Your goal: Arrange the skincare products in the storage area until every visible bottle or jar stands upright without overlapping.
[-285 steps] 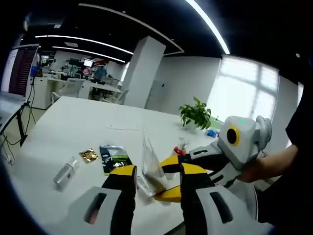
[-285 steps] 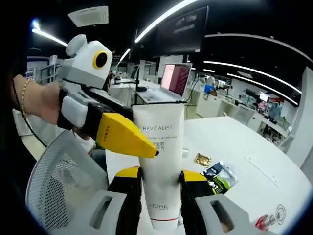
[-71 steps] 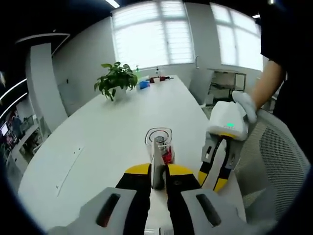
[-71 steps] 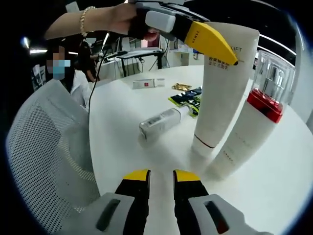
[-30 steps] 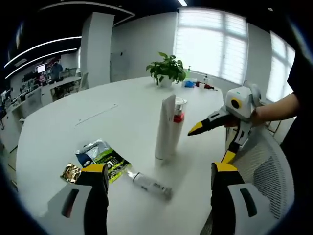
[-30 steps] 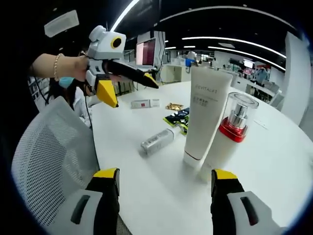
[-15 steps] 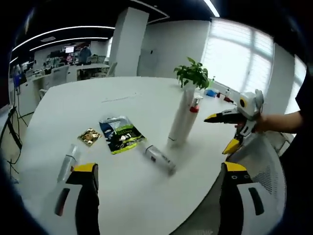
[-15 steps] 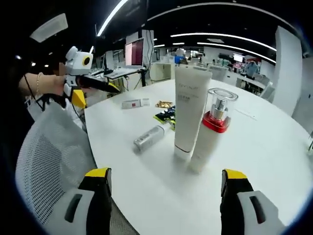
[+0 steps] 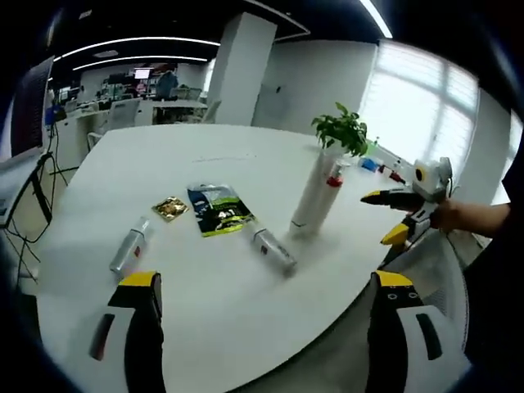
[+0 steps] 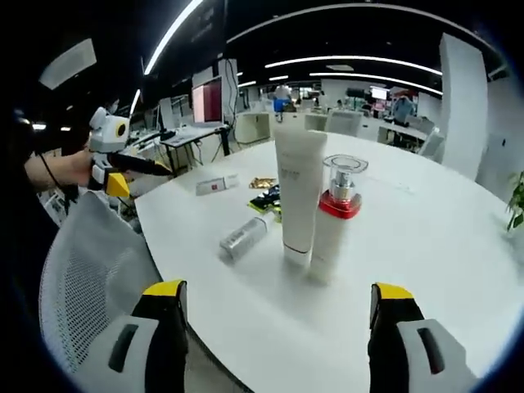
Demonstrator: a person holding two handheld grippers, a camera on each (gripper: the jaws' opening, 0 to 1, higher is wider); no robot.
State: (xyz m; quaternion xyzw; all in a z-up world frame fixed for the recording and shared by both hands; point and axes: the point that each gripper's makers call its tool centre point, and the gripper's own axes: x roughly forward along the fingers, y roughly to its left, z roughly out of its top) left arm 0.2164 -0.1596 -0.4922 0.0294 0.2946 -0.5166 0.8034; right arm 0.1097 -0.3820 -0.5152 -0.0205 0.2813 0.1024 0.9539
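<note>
A tall white tube stands upright on its cap on the white round table. Touching its side stands a white pump bottle with a red collar. A small silver bottle lies flat just left of them, and a second small bottle lies further off. My right gripper is open wide at the table's edge, nothing between its jaws. My left gripper is open wide too, back from the tube and the lying bottle. Each gripper shows in the other's view, held off the table's edge: the right gripper, the left gripper.
A green sachet and a gold sachet lie flat between the two lying bottles. A potted plant stands at the far side. A grey mesh chair sits at the table's near edge. Desks and monitors fill the background.
Both views have drawn back a little from the table, so the products look smaller. Both grippers stay open wide. The tube, pump bottle and lying bottles have not moved.
</note>
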